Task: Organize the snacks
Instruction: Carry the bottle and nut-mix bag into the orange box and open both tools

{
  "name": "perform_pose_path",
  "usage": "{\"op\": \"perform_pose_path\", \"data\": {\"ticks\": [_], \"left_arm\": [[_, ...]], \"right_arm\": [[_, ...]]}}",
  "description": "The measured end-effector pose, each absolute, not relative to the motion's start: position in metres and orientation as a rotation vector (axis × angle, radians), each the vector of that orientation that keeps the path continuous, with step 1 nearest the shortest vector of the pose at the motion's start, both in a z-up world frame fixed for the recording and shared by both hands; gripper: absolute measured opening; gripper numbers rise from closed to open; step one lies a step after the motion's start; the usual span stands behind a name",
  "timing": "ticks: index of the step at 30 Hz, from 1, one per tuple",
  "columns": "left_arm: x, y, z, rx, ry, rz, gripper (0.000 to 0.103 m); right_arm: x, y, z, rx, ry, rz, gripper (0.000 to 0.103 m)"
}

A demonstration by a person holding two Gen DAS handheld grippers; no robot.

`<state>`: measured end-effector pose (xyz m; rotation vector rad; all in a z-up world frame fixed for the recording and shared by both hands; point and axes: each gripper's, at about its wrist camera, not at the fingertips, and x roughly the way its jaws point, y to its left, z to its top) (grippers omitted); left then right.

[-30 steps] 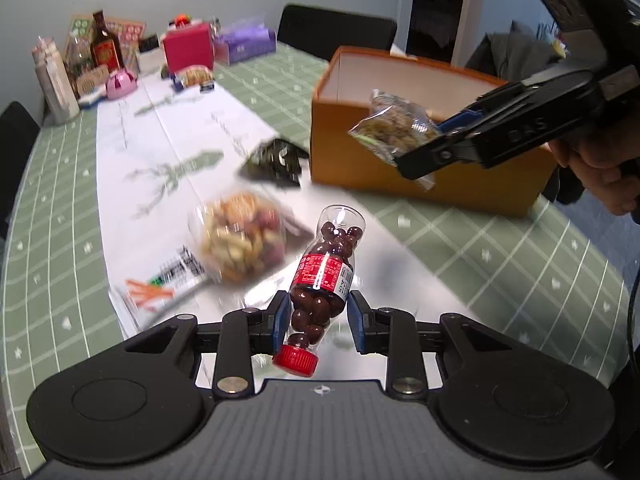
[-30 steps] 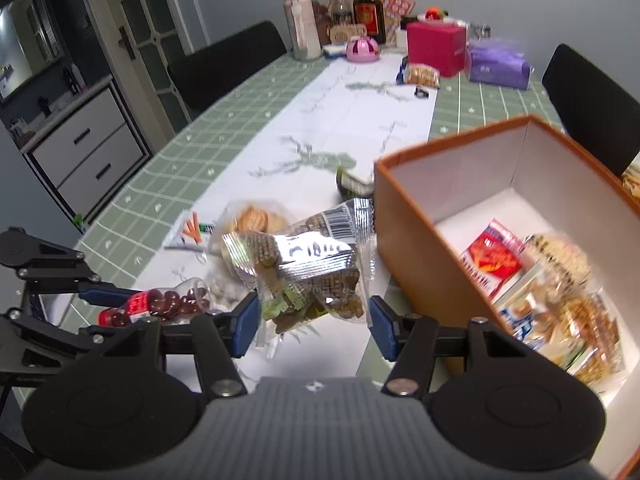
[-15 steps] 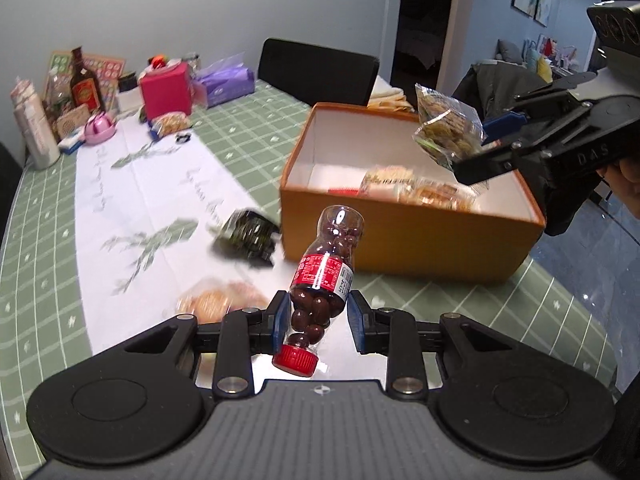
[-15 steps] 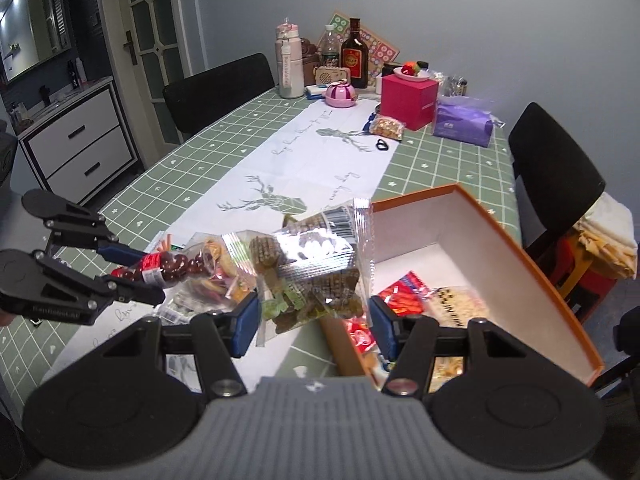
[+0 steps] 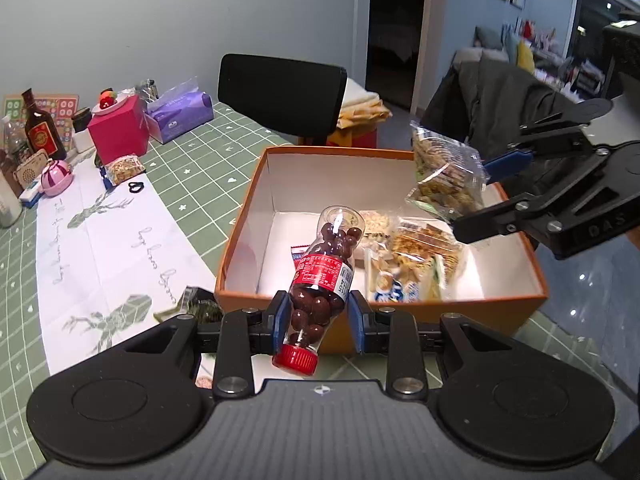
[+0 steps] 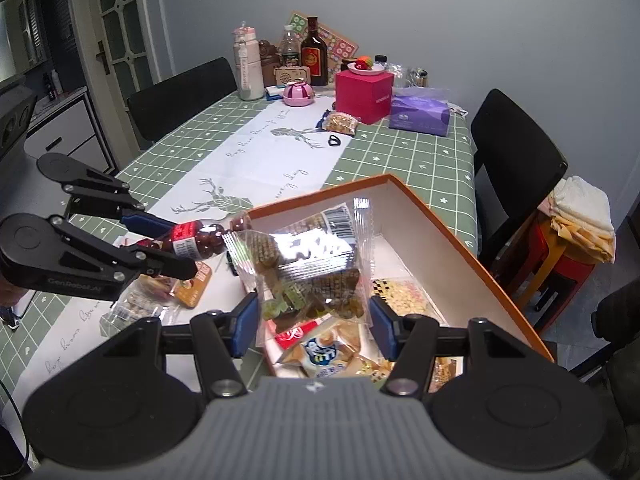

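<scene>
My left gripper (image 5: pixel 318 322) is shut on a small clear bottle of chocolate balls (image 5: pixel 322 280) with a red cap, held above the near wall of the orange box (image 5: pixel 240 236). My right gripper (image 6: pixel 314 320) is shut on a clear bag of snack bars (image 6: pixel 308 268), held over the box (image 6: pixel 460 248). The box holds several snack packets (image 5: pixel 408 260). In the right wrist view the left gripper (image 6: pixel 188 250) and its bottle (image 6: pixel 198 240) hang at the box's left corner. In the left wrist view the right gripper (image 5: pixel 472 196) holds its bag (image 5: pixel 444 176) over the box's right side.
A dark snack packet (image 5: pixel 198 306) lies by the box. More snack bags (image 6: pixel 152 300) lie on the white runner (image 6: pixel 248 160). At the far table end stand a red box (image 6: pixel 362 94), a purple tissue pack (image 6: pixel 420 114), bottles (image 6: pixel 314 54) and a small snack bag (image 6: pixel 340 122). Black chairs (image 6: pixel 516 160) surround the table.
Both grippers have risen and moved over the orange box with their loads. The box's inside now shows in both views.
</scene>
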<state>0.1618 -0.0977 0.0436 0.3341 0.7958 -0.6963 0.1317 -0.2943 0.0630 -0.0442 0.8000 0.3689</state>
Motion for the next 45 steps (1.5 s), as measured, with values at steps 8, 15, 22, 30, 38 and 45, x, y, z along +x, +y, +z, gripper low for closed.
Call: {"op": "perform_pose_path", "data": {"ticks": [8,15,22,30,38,45], "left_arm": [[0.195,-0.125,0.037,0.358,0.809,-0.713,0.035],[0.226,-0.143,0.016,0.414,0.867,-0.680,0.035],[0.248,-0.157,-0.002,0.457,0.919,-0.655,0.035],[0.259,-0.163,-0.021,0.491,0.989,-0.621,0.035],[0.260,-0.165,-0.026,0.490,1.002,-0.606,0.036],[0.260,-0.160,-0.018,0.466,0.984,-0.599,0.041]], "right_arm": [[0.161,-0.312,0.042,-0.013,0.843,0.347,0.057],[0.200,-0.323,0.025,0.032,0.880,0.317,0.057],[0.233,-0.324,0.001,0.062,0.927,0.295,0.057],[0.261,-0.318,-0.030,0.104,1.010,0.269,0.057],[0.274,-0.304,-0.049,0.087,1.037,0.243,0.064],[0.272,-0.305,-0.041,0.099,1.019,0.223,0.069]]}}
